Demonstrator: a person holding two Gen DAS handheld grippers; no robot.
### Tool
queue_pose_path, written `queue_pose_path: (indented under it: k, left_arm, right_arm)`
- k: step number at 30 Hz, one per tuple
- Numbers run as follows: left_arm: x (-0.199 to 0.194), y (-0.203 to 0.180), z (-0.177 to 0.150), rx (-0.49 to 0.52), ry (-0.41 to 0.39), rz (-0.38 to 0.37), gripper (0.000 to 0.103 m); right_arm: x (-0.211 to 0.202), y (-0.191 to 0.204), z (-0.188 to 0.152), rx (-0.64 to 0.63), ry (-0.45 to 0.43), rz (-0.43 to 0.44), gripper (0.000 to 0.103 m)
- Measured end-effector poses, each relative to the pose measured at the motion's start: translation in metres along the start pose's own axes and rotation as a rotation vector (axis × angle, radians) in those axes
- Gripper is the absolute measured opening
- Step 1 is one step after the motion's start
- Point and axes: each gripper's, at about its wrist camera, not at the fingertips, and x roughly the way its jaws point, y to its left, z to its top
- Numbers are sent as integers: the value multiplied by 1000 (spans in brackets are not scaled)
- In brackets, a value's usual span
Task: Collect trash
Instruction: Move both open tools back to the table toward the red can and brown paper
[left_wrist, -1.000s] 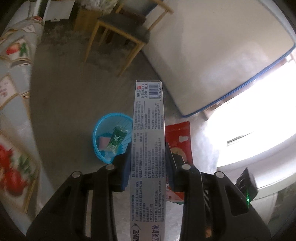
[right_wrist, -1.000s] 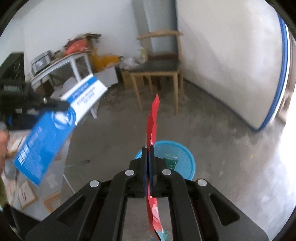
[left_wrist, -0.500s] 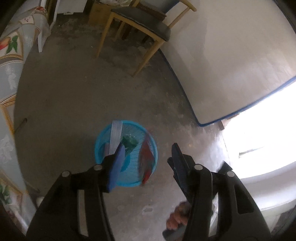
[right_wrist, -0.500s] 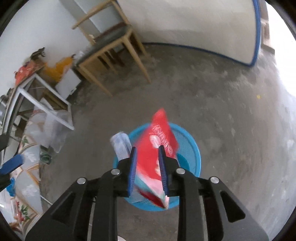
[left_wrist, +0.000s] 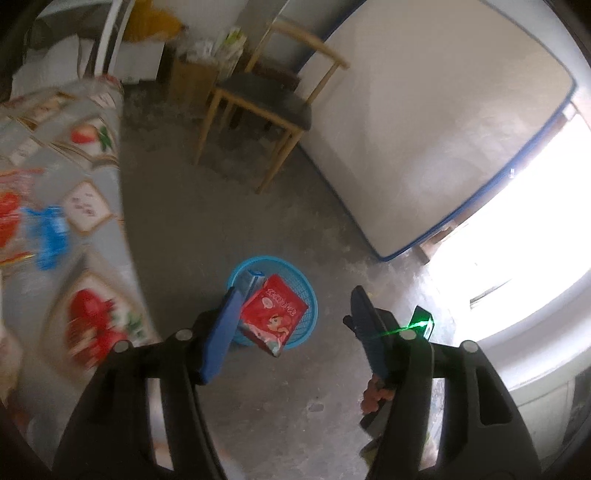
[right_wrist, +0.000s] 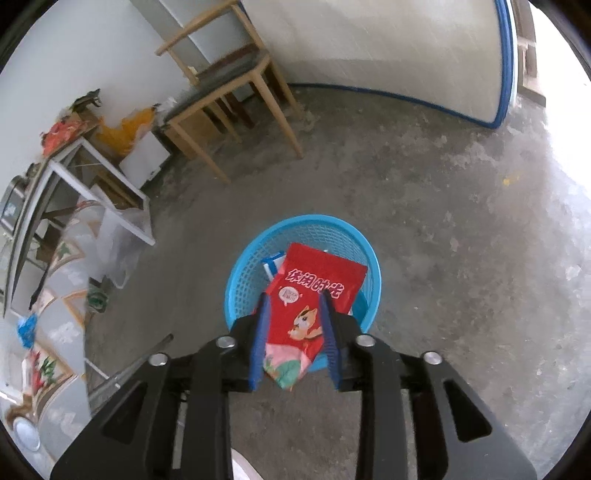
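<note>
Trash, left wrist view: red snack bag (left_wrist: 274, 314) and box (left_wrist: 250, 281) are seen in the blue basket (left_wrist: 308, 295) on the floor.
Left hand-held gripper (left_wrist: 291, 328): jaws spread wide, just opened further, nothing held.
Right wrist view: right hand-held gripper (right_wrist: 295, 334) parted, just opened further; the bag (right_wrist: 314, 291) is framed between, seemingly ungripped.

The basket (right_wrist: 236, 291) is bright blue mesh; the snack bag (right_wrist: 314, 291) in it is red with white lettering and a cartoon animal; the floor (right_wrist: 443, 221) is mottled grey.
</note>
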Motion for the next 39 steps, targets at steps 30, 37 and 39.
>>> queue_pose_path:
  k: [30,37,39]
  left_arm:
    - [-241,226,-220,-390,-372,198,76]
    - [-235,239,-231,-416,-366,82,69]
    - [-229,237,-232,-409,-351,49,68]
  right_arm:
    - [-111,384,-161,-819,242,608,66]
    - [-65,416,-168,-757,408,622,66]
    - [-55,416,-174,-716,506,654,67]
